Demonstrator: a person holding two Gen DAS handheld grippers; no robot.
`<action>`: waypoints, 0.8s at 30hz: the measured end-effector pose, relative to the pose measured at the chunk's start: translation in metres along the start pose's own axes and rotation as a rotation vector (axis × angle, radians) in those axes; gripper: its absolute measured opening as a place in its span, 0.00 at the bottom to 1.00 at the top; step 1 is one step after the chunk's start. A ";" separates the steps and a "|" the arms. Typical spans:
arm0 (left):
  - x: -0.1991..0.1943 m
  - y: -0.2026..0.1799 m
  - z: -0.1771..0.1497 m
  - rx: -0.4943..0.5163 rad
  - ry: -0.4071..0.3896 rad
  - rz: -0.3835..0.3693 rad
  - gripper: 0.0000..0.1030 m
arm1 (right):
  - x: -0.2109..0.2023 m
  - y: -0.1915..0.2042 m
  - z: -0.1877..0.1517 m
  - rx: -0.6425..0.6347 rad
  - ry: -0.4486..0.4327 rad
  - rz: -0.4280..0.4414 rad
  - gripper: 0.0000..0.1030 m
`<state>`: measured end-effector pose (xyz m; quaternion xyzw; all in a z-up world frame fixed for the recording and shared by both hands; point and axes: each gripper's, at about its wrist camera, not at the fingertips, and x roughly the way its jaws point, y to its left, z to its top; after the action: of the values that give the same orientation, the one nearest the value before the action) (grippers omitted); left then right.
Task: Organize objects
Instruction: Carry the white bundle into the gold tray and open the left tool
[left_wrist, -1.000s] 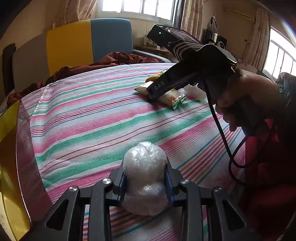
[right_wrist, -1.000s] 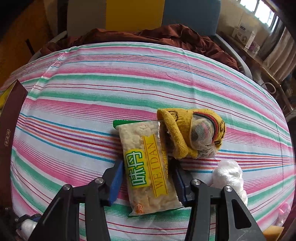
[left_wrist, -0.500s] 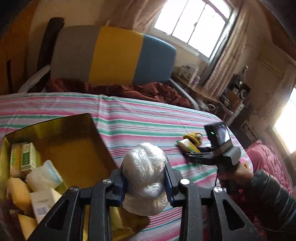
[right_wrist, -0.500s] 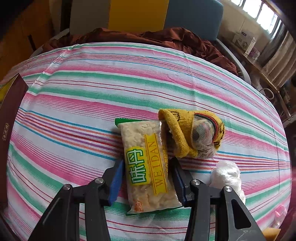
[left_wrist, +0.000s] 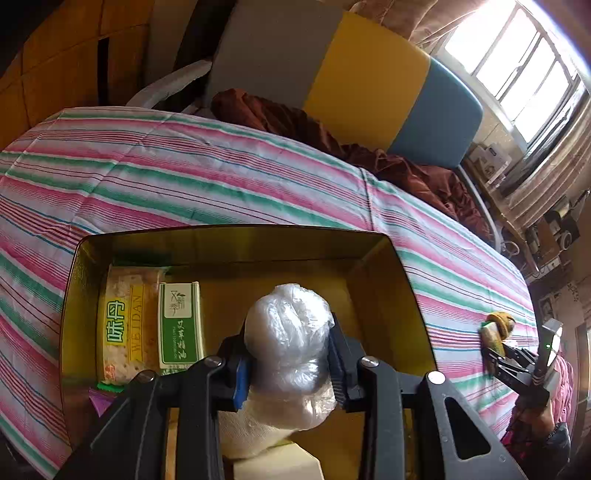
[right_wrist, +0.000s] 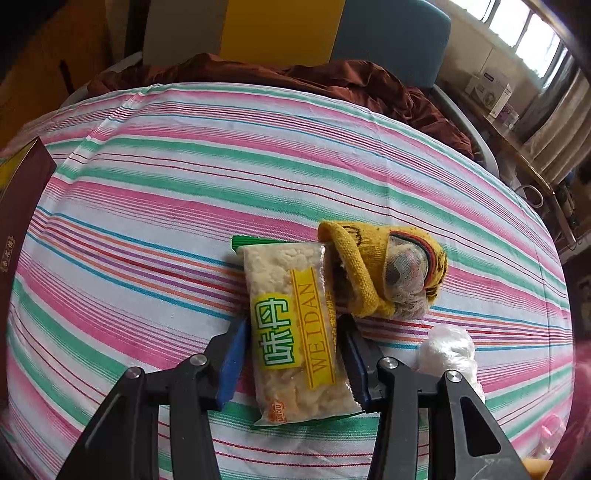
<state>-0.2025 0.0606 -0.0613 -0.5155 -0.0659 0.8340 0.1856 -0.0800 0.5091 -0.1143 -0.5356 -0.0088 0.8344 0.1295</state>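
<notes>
Striped bedsheet (left_wrist: 221, 184) covers the work surface, window light coming from the right. Your left gripper (left_wrist: 288, 363) holds a crumpled plastic bag (left_wrist: 286, 332), jaws clamped on its waist so it bulges above and below the pads. You hang it over the open gold box (left_wrist: 376, 236), above bare floor near the middle. That spot makes sense: the left side is already taken by a snack packet (left_wrist: 122, 325) and a green carton (left_wrist: 181, 325) lying side by side along the wall, and pale items crowd the near edge, partly hidden by the gripper. The drop looks like the step in hand; the bag is light and springy, so expect it to puff out and settle where it lands.

Your right gripper (right_wrist: 295, 354) is down over a second snack packet (right_wrist: 295, 332) on the sheet, jaws straddling its width. The blue pads sit close to both long edges, yet I cannot tell whether they press. A yellow knitted sock (right_wrist: 380, 269) lies touching the packet's upper right corner, overlapping it slightly, so lifting may drag it. Another crumpled plastic bag (right_wrist: 448, 350) rests just beside the right jaw. The box's dark red outer wall (right_wrist: 18, 221) shows at the far left, well apart from this cluster.
</notes>
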 end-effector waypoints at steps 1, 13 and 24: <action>0.006 0.002 0.002 0.001 0.015 0.010 0.33 | 0.000 0.000 0.000 -0.001 0.000 0.000 0.46; -0.002 0.017 -0.010 0.018 -0.016 0.100 0.61 | 0.003 -0.002 0.001 -0.005 0.001 0.004 0.46; -0.069 -0.018 -0.080 0.171 -0.246 0.250 0.61 | 0.001 0.004 -0.001 -0.026 -0.005 -0.022 0.46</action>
<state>-0.1001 0.0451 -0.0348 -0.3962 0.0476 0.9098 0.1143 -0.0804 0.5052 -0.1165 -0.5352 -0.0258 0.8339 0.1319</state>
